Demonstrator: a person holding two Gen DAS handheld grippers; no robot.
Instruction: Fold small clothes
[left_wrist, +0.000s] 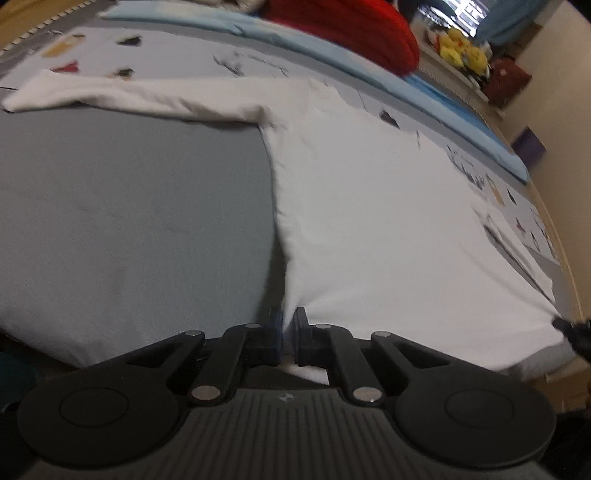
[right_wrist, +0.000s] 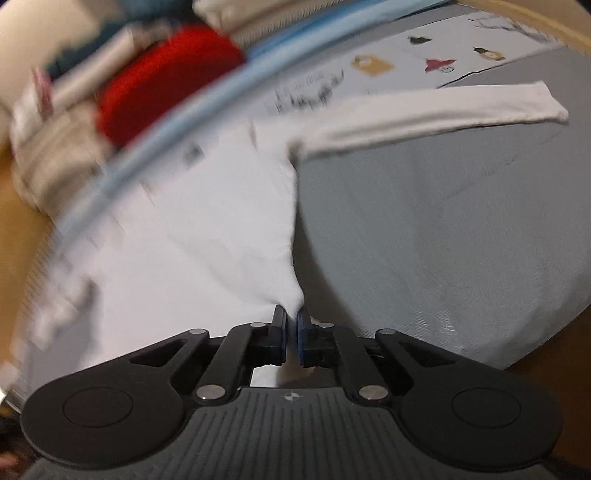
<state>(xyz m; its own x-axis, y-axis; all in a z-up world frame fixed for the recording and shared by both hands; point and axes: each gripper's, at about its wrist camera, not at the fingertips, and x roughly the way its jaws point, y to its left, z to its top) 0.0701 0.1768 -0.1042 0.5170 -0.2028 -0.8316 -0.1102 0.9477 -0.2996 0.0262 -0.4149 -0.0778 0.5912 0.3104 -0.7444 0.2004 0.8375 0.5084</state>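
Observation:
A white long-sleeved shirt (left_wrist: 388, 206) lies spread on a grey bed sheet (left_wrist: 129, 221). One sleeve (left_wrist: 140, 98) stretches out to the left in the left wrist view. My left gripper (left_wrist: 289, 317) is shut on the shirt's near hem corner. In the right wrist view the same shirt (right_wrist: 192, 236) lies with a sleeve (right_wrist: 424, 110) reaching right. My right gripper (right_wrist: 291, 317) is shut on another hem corner of it. The right gripper's tips also show at the far right edge of the left wrist view (left_wrist: 570, 328).
A red cushion (left_wrist: 343, 29) and a light blue folded cloth (left_wrist: 332, 59) lie at the far side of the bed. A printed sheet with small pictures (left_wrist: 92, 55) lies under the shirt. Yellow toys (left_wrist: 461, 48) sit on a shelf beyond.

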